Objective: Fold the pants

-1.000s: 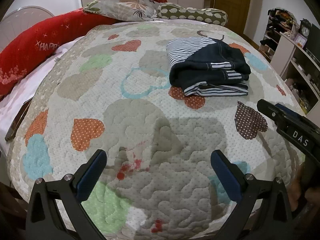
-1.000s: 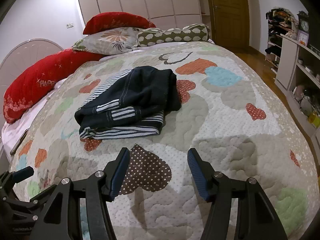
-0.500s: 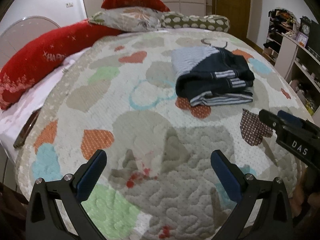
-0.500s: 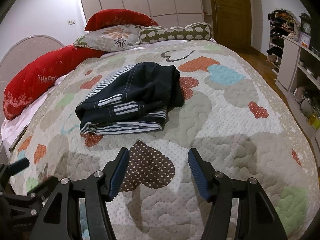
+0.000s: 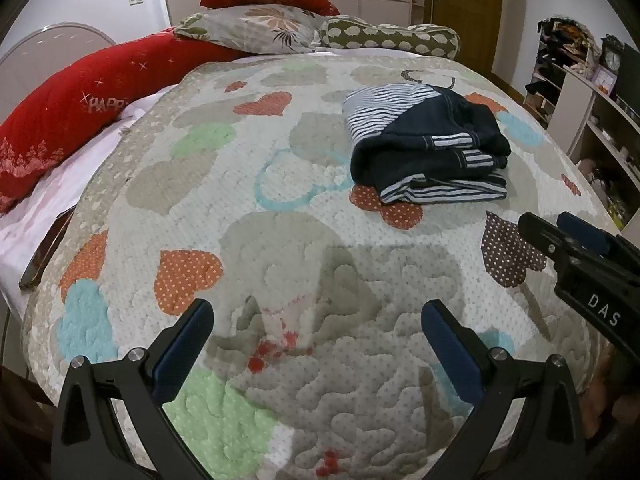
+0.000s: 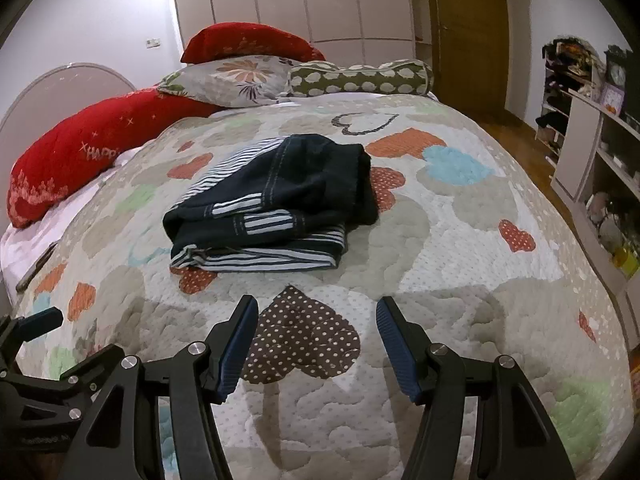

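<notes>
Dark navy pants with striped white trim (image 5: pixel 426 148) (image 6: pixel 276 204) lie folded in a compact stack on the heart-patterned quilt (image 5: pixel 248 208) (image 6: pixel 460 248), well beyond both grippers. My left gripper (image 5: pixel 318 320) hangs open over the near part of the quilt, nothing between its blue pads. To its right, my right gripper (image 6: pixel 316 316) is also open and empty above a brown dotted heart patch, a short way in front of the stack. The right gripper's side shows at the right edge of the left wrist view, and the left gripper's tip at the lower left of the right wrist view.
Red cushions (image 5: pixel 80 100), a floral pillow (image 6: pixel 236 80) and a dotted bolster (image 6: pixel 360 76) line the head of the bed. A dark flat object (image 5: pixel 46 252) lies at the bed's left edge. Shelves with clutter (image 6: pixel 592 128) stand along the right wall; a wooden door (image 6: pixel 468 28) is behind.
Both views have tipped slightly upward, so the bed and the folded pants sit a little lower in frame. The pants have not moved and both grippers stay open.
</notes>
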Demonstrator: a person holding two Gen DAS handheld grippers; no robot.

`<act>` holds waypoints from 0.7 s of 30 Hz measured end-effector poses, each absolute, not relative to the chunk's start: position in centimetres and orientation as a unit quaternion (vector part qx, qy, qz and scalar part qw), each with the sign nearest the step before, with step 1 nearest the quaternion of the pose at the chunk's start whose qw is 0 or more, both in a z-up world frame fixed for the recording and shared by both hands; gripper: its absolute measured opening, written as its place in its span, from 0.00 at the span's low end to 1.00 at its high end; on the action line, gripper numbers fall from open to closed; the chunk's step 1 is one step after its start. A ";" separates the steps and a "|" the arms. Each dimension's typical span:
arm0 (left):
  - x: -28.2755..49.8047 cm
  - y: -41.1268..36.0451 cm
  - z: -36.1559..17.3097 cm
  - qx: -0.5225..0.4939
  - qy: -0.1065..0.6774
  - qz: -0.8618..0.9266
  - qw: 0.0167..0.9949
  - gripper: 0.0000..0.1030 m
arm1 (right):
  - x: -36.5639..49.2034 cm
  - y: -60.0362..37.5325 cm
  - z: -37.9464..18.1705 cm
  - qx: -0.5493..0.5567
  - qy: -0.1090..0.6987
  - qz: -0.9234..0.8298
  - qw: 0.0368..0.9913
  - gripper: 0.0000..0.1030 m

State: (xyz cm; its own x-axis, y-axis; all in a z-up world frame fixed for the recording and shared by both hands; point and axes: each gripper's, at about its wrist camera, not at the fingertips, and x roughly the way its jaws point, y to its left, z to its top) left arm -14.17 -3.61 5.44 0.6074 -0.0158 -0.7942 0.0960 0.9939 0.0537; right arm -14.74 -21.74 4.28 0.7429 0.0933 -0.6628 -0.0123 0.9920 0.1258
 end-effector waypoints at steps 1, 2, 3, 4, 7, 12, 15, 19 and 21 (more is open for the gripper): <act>-14.2 -3.6 5.4 0.045 0.442 -0.031 0.895 1.00 | -14.8 -21.6 4.3 0.054 0.357 0.029 0.932 0.64; -14.2 -3.6 5.4 0.044 0.442 -0.030 0.896 1.00 | -14.8 -21.5 4.3 0.052 0.357 0.029 0.932 0.64; -14.2 -3.6 5.4 0.044 0.441 -0.030 0.896 1.00 | -14.8 -21.4 4.3 0.051 0.357 0.030 0.932 0.64; -14.2 -3.6 5.4 0.044 0.442 -0.031 0.895 1.00 | -14.8 -21.4 4.3 0.050 0.357 0.030 0.932 0.64; -14.2 -3.6 5.4 0.044 0.443 -0.031 0.895 1.00 | -14.9 -21.2 4.2 0.049 0.358 0.031 0.932 0.64; -14.2 -3.5 5.5 0.045 0.442 -0.031 0.895 1.00 | -15.0 -21.0 4.1 0.046 0.359 0.032 0.932 0.65; -14.2 -3.5 5.5 0.044 0.442 -0.031 0.895 1.00 | -15.1 -20.9 4.1 0.043 0.359 0.033 0.932 0.65; -14.2 -3.6 5.5 0.042 0.439 -0.031 0.897 1.00 | -15.2 -20.6 4.0 0.038 0.358 0.034 0.932 0.65; -14.3 -3.7 5.6 0.038 0.434 -0.032 0.900 1.00 | -15.2 -20.5 4.0 0.037 0.358 0.034 0.932 0.65</act>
State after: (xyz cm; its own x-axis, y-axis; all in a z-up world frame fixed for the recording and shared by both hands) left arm -14.33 -3.65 5.61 0.6218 -0.0249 -0.7828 0.0906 0.9951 0.0404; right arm -15.18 -20.51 3.99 0.7413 0.0906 -0.6651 -0.0380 0.9949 0.0932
